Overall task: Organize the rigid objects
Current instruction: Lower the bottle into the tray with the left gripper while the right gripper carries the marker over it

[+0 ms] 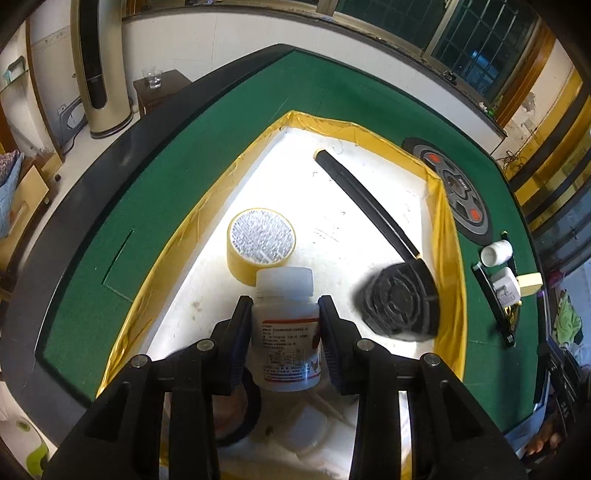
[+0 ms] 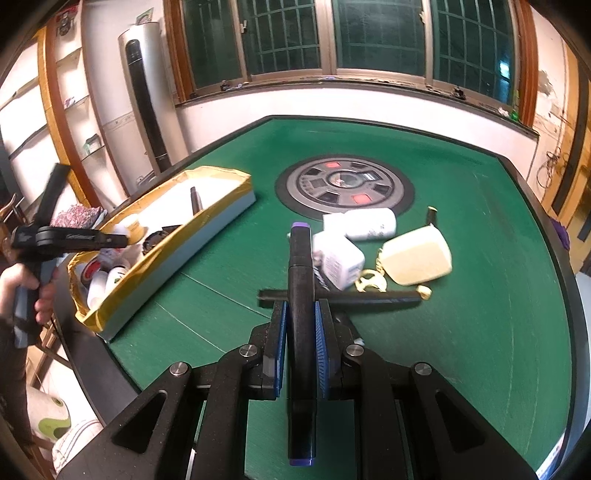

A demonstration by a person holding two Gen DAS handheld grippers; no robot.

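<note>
Your left claw (image 1: 284,314) is clenched on the white bottle (image 1: 285,325), upright over the yellow-rimmed tray (image 1: 448,236) directly below, while your right claw (image 2: 300,314), well right of it, grasps a black marker (image 2: 301,332) lengthwise.

Tape roll (image 1: 261,246) in box (image 1: 448,236), left of pen (image 1: 369,201).

Beyond my green table (image 2: 461,258), its round grey control dial (image 2: 343,188) sits at centre, about 12 o'clock from me. A tall silver tower fan (image 2: 146,92) stands on the floor at 10 o'clock. Barred windows (image 2: 380,33) run along the far wall at 12. On a dark side table (image 1: 162,90) at 11 I see a clear glass (image 1: 154,77).
</note>
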